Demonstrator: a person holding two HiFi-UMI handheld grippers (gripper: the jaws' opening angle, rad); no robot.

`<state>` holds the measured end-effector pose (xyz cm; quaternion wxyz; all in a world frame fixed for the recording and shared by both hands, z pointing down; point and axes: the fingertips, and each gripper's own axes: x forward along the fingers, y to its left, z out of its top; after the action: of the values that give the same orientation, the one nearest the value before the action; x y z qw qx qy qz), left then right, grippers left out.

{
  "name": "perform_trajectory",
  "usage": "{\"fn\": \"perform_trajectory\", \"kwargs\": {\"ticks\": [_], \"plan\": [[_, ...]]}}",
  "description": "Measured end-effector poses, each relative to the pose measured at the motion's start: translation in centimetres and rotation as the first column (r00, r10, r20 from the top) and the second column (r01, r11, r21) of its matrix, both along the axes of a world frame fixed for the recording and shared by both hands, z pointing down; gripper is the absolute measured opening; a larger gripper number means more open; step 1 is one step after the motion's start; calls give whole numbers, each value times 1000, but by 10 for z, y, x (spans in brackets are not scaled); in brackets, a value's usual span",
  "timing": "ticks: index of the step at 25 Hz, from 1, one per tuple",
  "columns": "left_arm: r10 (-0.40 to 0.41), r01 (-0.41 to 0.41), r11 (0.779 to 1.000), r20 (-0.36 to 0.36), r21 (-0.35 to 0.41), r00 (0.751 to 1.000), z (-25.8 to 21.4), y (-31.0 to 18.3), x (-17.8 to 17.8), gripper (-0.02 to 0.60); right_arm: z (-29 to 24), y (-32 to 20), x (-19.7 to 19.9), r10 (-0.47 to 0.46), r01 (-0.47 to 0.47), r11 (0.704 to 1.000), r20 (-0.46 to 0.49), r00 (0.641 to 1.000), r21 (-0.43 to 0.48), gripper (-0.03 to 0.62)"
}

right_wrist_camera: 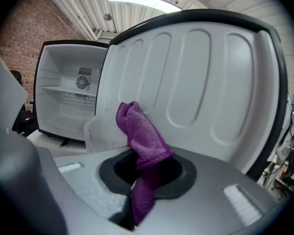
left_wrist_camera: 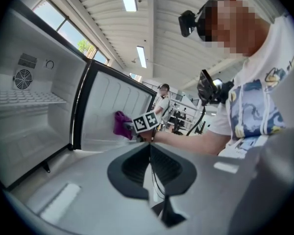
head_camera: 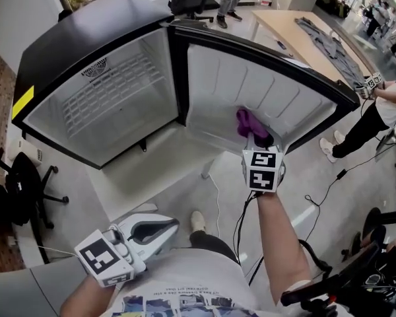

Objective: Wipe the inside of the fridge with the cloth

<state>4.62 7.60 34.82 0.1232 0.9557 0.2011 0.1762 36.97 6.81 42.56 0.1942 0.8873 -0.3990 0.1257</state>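
Observation:
A small black fridge [head_camera: 72, 51] stands open, its white inside [head_camera: 112, 94] with a wire shelf showing. Its door [head_camera: 264, 91] swings out to the right, white ribbed inner side up. My right gripper [head_camera: 256, 137] is shut on a purple cloth [head_camera: 245, 121] and holds it against the lower part of the door's inner side [right_wrist_camera: 201, 82]. In the right gripper view the cloth [right_wrist_camera: 142, 146] sticks up from between the jaws. My left gripper [head_camera: 171, 224] hangs low near my body, shut with nothing in it, far from the fridge.
A black office chair [head_camera: 16, 183] stands left of the fridge. Cables [head_camera: 241, 223] trail on the grey floor. A long table [head_camera: 317, 38] with grey cloth lies behind the door. Another person [head_camera: 376, 111] stands at the right.

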Motion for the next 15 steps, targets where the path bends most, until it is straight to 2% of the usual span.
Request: {"fn": "perform_trajectory", "kwargs": {"ticks": [15], "plan": [[110,-110,994,-13,-21,994,3,26,2,6,-10,100,20,177,-179,983,-54,983,-34,54]]}}
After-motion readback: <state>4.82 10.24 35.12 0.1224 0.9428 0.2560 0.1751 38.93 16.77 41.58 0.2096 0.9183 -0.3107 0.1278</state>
